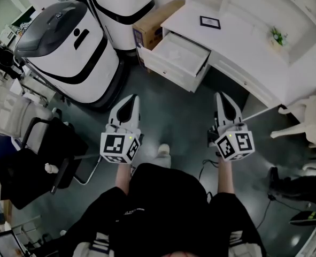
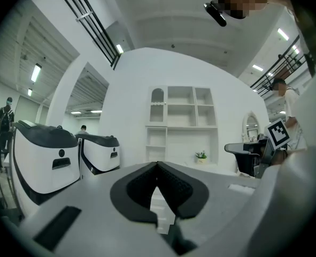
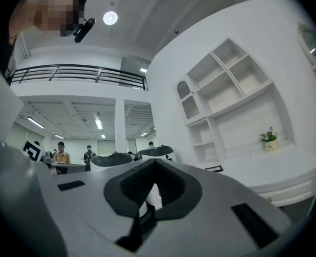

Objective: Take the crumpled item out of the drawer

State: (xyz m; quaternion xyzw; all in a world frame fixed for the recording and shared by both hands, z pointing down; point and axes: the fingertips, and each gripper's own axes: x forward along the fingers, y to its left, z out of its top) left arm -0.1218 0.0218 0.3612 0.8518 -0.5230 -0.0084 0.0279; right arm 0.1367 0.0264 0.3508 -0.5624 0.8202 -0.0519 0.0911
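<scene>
A white desk (image 1: 243, 42) stands ahead of me, and its drawer (image 1: 171, 68) is pulled open toward me. Inside the drawer I see only pale surface; no crumpled item can be made out. My left gripper (image 1: 130, 99) hovers over the dark floor short of the drawer, jaws shut and empty. My right gripper (image 1: 222, 96) is level with it, below the desk's front edge, also shut with nothing held. In the left gripper view the gripper (image 2: 158, 166) has its dark pads (image 2: 176, 189) meeting at the tip. The right gripper view shows that gripper (image 3: 155, 162) with its jaws likewise together.
Two large white-and-black machines (image 1: 67, 47) (image 1: 120, 7) stand at the left of the drawer, a cardboard box (image 1: 158, 23) wedged beside it. On the desk sit a small picture frame (image 1: 210, 22) and a potted plant (image 1: 278, 36). A black chair (image 1: 35, 154) is at my left, a white chair (image 1: 307, 125) at my right.
</scene>
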